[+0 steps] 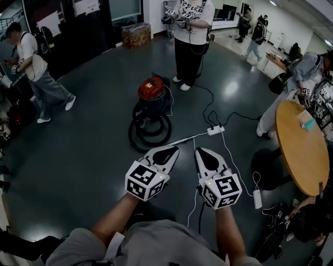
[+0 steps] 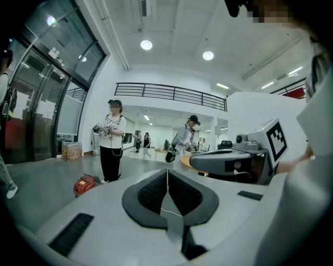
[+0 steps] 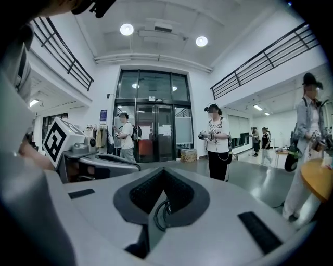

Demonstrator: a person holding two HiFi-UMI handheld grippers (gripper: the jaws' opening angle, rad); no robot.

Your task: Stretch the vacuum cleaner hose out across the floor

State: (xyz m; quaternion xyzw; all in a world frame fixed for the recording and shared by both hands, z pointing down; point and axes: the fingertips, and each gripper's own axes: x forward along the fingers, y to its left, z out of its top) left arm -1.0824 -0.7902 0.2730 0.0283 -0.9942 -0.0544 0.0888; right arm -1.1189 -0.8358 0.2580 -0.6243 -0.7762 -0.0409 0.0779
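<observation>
1. The left tool [image 1: 165,155] is seen closed, with nothing gripped.
2. The right tool [image 1: 208,158] is likewise closed and empty.
3. The black hose [image 1: 150,140] is coiled on the floor [image 1: 93,135] around the red vacuum cleaner [image 1: 151,88], ahead of both tools.
4. Print on the standing person's shirt [image 1: 192,13] cannot be read.

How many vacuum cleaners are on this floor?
1: the red vacuum cleaner stands on the floor straight ahead, its black hose coiled just in front of it. Others may be hidden out of frame.
</observation>
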